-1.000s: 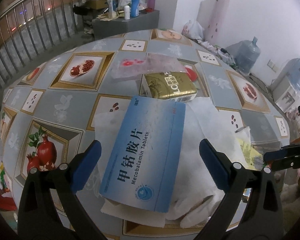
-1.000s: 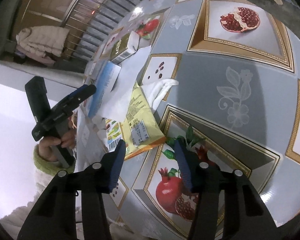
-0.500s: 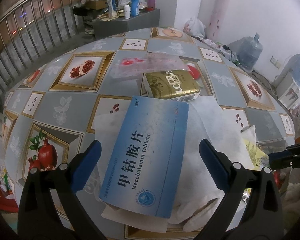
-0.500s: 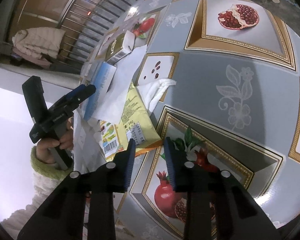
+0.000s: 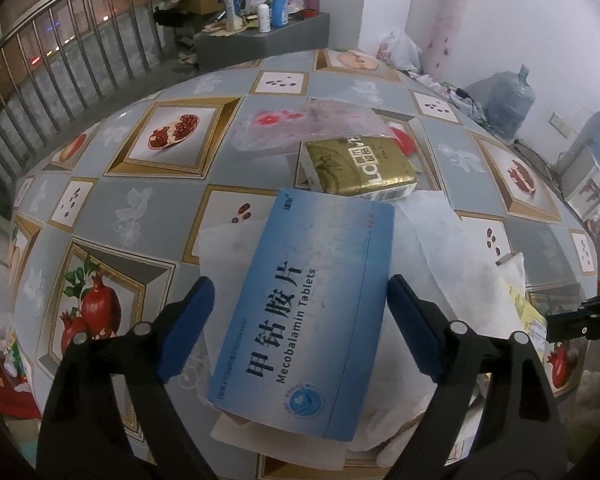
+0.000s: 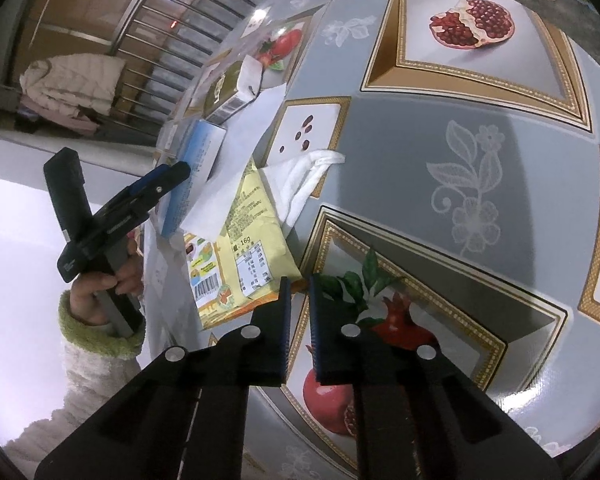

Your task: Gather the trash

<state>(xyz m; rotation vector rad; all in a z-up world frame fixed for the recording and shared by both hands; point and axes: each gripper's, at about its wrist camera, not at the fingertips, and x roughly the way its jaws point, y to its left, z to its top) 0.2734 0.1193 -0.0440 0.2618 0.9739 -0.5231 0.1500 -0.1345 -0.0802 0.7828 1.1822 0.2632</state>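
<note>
Left wrist view: my left gripper (image 5: 296, 312) stands wide, with the blue box (image 5: 304, 308) between its fingers; the jaws have just been closing a little, the right pad is at the box edge, the left pad is apart from it. The box lies on white tissue (image 5: 452, 256) on the table (image 5: 160, 208), and a gold box (image 5: 360, 168) is just behind it, with a clear pink bag (image 5: 308, 126) further back. In the right wrist view, my right gripper (image 6: 298, 292) has just been closing, and its jaws are now nearly together on the corner of the yellow packet (image 6: 244, 248). I cannot tell if the pads truly pinch it. My left hand (image 6: 104, 284) holds the other gripper near the table edge.
</note>
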